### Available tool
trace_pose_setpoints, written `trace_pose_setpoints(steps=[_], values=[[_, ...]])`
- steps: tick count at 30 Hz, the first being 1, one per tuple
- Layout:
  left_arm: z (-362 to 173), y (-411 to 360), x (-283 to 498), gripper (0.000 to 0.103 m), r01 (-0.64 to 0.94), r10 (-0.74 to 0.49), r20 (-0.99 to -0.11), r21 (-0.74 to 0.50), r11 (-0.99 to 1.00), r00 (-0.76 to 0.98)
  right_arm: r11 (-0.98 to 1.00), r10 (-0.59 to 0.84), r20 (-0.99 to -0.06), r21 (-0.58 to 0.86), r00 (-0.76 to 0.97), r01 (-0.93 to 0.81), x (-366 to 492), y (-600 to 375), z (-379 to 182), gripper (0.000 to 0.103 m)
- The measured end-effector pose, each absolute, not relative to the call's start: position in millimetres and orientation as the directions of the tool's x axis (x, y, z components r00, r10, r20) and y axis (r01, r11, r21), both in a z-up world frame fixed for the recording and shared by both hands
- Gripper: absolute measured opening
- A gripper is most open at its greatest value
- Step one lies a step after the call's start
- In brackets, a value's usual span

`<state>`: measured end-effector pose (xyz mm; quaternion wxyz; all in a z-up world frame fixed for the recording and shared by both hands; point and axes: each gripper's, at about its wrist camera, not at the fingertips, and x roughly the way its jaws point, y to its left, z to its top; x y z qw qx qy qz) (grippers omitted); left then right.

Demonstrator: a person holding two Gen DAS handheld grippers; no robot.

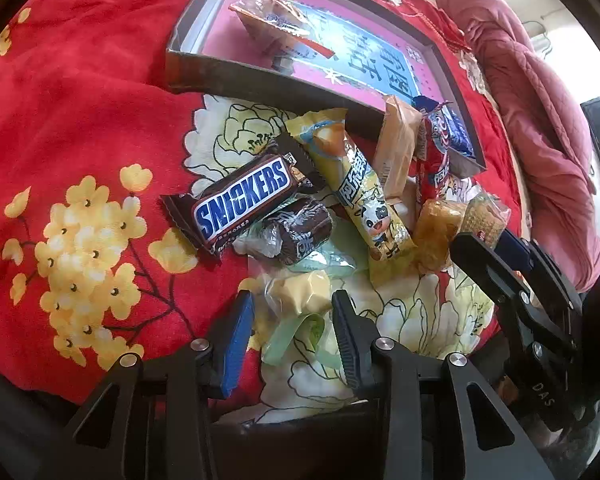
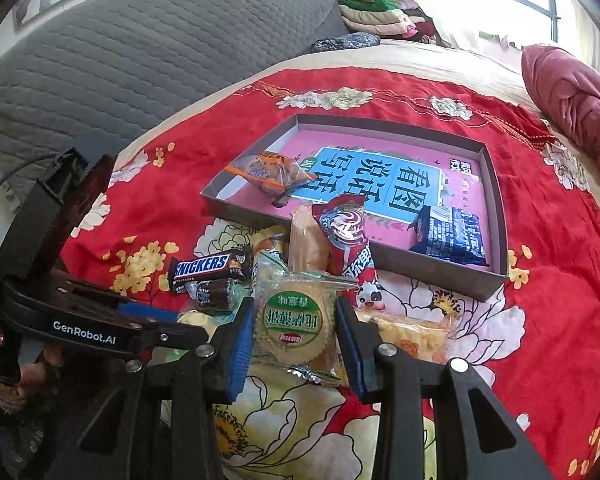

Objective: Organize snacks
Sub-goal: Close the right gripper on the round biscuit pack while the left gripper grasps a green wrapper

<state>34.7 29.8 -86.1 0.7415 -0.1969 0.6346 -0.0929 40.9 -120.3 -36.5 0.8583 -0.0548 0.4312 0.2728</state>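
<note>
A pile of wrapped snacks lies on a red floral bedspread in front of a shallow cardboard box. The box holds an orange-wrapped pastry and a dark blue packet. My left gripper stands around a clear-wrapped yellow candy, pads at its sides. My right gripper grips a round cracker in a clear wrapper with a green label. A Snickers bar, a yellow cow-print stick and a red stick lie in the pile.
A pink quilt is bunched at the bed's right side. A grey quilted headboard and folded clothes stand beyond the bed. The right gripper shows at the right edge of the left wrist view.
</note>
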Motion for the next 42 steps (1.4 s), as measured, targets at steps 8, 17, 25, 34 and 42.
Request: trace_pose_setpoints(steps=[8,17,25,34,42], values=[[-87.1,17.3,37.1,0.042,-0.064,-0.367,-0.915,-0.382,0.922,0.168,0.844,0.428,-0.766,0.149,0.48,-0.516,40.6,-121.1,-35.8,0.04],[-93.2,4.4,59.2,0.043,-0.033,-0.329,-0.924,-0.342,0.939,0.195,0.845,0.427,-0.768,0.152,0.476,-0.513,43.7,-120.5,-38.1,0.04],[-82.6,2.8,54.0,0.039,0.01,-0.34,-0.916,-0.346,0.938,0.213,0.852,0.437,-0.761,0.179,0.481,-0.491,47.4,-126.8,-37.4,0.04],[-65.8,17.9,40.9,0.038,-0.019,-0.35,-0.911,-0.363,0.932,0.218,0.856,0.451,-0.749,0.209,0.485,-0.473,51.1,-135.0,-35.8,0.04],[-51.1,32.8,34.3,0.038,-0.046,-0.333,-0.909,-0.355,0.934,0.251,0.856,0.457,-0.742,0.217,0.49,-0.47,51.3,-136.2,-33.3,0.04]])
